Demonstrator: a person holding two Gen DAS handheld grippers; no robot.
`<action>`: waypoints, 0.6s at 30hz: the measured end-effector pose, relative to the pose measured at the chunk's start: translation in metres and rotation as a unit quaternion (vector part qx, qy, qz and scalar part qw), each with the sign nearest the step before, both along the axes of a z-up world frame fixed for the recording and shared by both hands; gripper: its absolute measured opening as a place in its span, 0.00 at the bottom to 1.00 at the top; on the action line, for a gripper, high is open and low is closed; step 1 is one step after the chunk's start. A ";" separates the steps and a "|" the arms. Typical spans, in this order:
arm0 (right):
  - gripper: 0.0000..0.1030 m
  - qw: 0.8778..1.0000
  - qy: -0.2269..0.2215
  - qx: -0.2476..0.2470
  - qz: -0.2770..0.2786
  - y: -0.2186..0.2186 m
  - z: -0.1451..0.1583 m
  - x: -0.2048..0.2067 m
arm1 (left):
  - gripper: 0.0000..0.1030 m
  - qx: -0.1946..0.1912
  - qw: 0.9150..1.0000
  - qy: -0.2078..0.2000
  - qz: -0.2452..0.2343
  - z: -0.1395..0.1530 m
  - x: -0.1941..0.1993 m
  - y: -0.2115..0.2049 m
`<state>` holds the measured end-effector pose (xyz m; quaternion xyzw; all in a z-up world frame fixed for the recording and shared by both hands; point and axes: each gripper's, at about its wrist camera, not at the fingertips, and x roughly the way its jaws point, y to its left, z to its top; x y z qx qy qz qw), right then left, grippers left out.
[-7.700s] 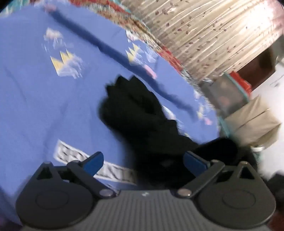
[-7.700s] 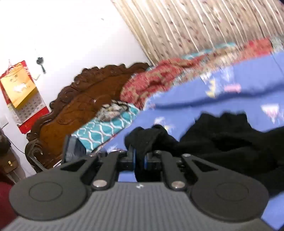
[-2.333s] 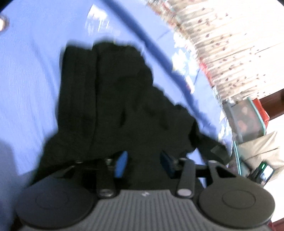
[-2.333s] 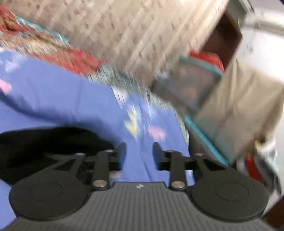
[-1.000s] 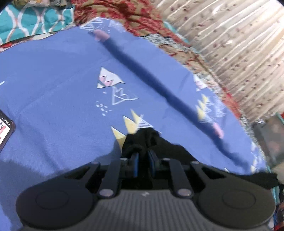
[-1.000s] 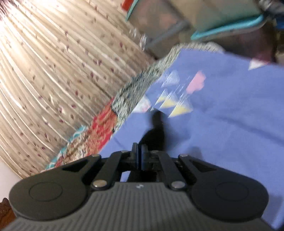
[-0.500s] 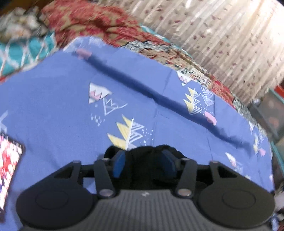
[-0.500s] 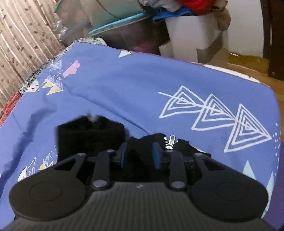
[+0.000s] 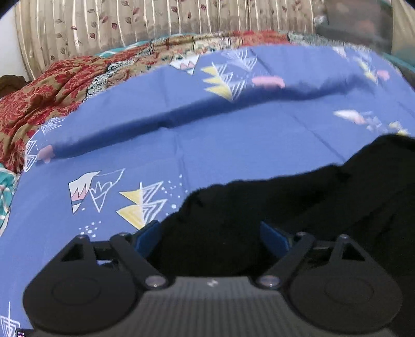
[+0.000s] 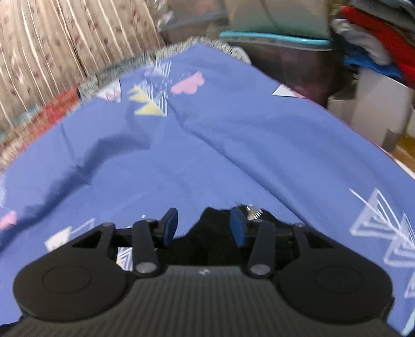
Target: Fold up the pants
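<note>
The black pants [image 9: 285, 207] lie on the blue patterned bedsheet [image 9: 207, 145], stretching from between my left fingers off to the right. My left gripper [image 9: 211, 234] is open, its blue pads either side of the pants' end. In the right wrist view the other end of the pants [image 10: 210, 230], with a metal zipper pull [image 10: 253, 211], lies between and under the fingers. My right gripper [image 10: 205, 225] is open over it.
A red floral blanket [image 9: 39, 103] lies bunched at the sheet's far left edge, with a curtain [image 9: 129, 23] behind. Storage bins [image 10: 285, 49] and stacked clothes [image 10: 376, 51] stand past the bed's right edge. A dark fold ridge [image 9: 181, 116] crosses the sheet.
Both grippers held the pants shut a second ago. Both have opened wide, and the pants now lie spread on the sheet.
</note>
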<state>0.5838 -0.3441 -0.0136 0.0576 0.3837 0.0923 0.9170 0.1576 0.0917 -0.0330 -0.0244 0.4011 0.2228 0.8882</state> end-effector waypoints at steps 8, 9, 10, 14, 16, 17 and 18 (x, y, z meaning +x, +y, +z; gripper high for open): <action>0.12 0.992 0.091 -0.076 -0.030 0.030 -0.055 0.041 | 0.07 -0.045 0.998 0.002 0.035 -0.009 0.000 0.015; 0.11 0.995 0.082 -0.055 -0.030 0.027 -0.048 0.042 | 0.06 -0.034 0.999 -0.009 0.036 -0.002 -0.001 0.015; 0.11 0.997 0.057 -0.024 -0.042 0.021 -0.037 0.041 | 0.06 -0.028 0.999 -0.026 0.039 0.008 -0.005 0.016; 0.11 0.990 -0.052 0.091 -0.089 -0.006 0.017 0.053 | 0.06 -0.054 0.992 -0.086 0.075 0.033 -0.016 0.035; 0.11 0.982 -0.081 0.138 -0.103 -0.008 0.031 0.067 | 0.06 -0.060 0.989 -0.092 0.098 0.032 -0.010 0.043; 0.12 0.978 -0.092 0.155 -0.105 -0.005 0.034 0.075 | 0.07 -0.061 0.988 -0.093 0.104 0.029 -0.005 0.046; 0.14 0.975 -0.096 0.169 -0.107 0.004 0.035 0.082 | 0.07 -0.063 0.988 -0.089 0.110 0.024 0.001 0.047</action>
